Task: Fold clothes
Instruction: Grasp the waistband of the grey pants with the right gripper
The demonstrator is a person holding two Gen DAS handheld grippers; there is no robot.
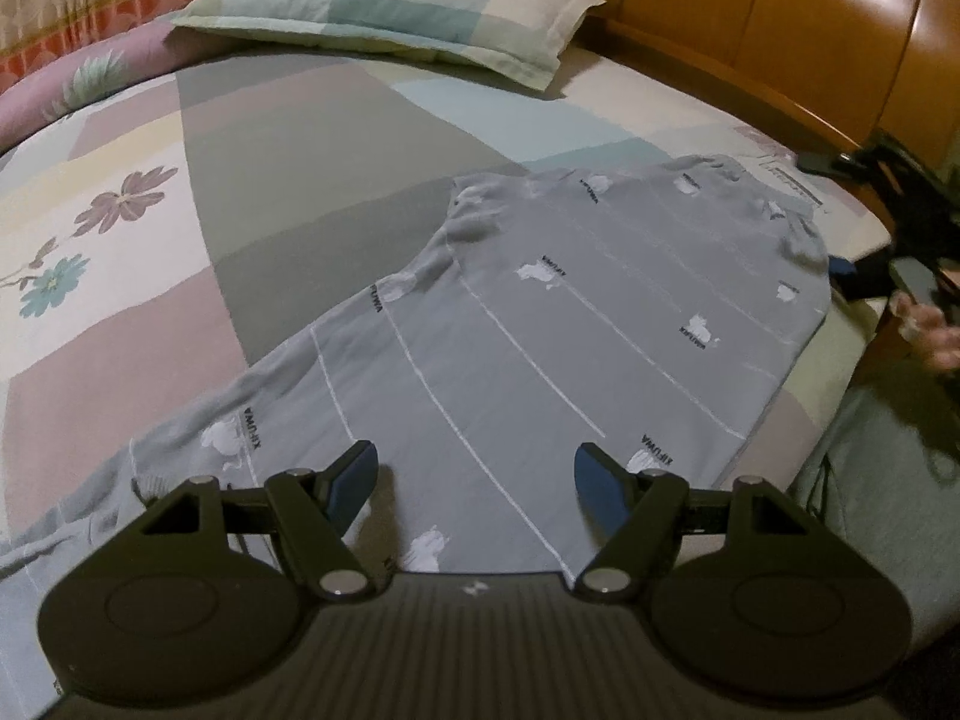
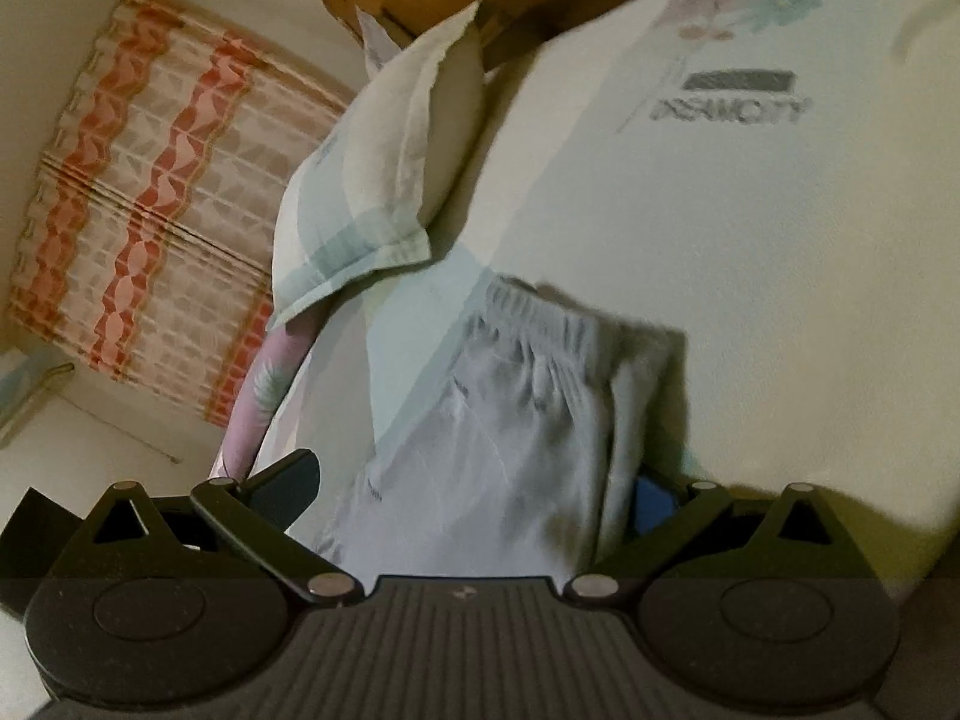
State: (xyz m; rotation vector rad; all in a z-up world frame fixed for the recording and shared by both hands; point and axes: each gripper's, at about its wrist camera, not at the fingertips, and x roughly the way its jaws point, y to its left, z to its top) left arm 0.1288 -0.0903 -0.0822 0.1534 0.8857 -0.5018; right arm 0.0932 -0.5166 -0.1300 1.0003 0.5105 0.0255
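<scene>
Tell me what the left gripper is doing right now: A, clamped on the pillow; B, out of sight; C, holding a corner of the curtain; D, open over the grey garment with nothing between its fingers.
D: the left gripper stands open above the grey garment spread on the bed, its blue fingers apart and gripping nothing.

I have open bedsheet [image 1: 120,300] left of the garment [image 1: 540,312]. The pillow [image 1: 390,6] and headboard [image 1: 780,30] block the far side.
</scene>
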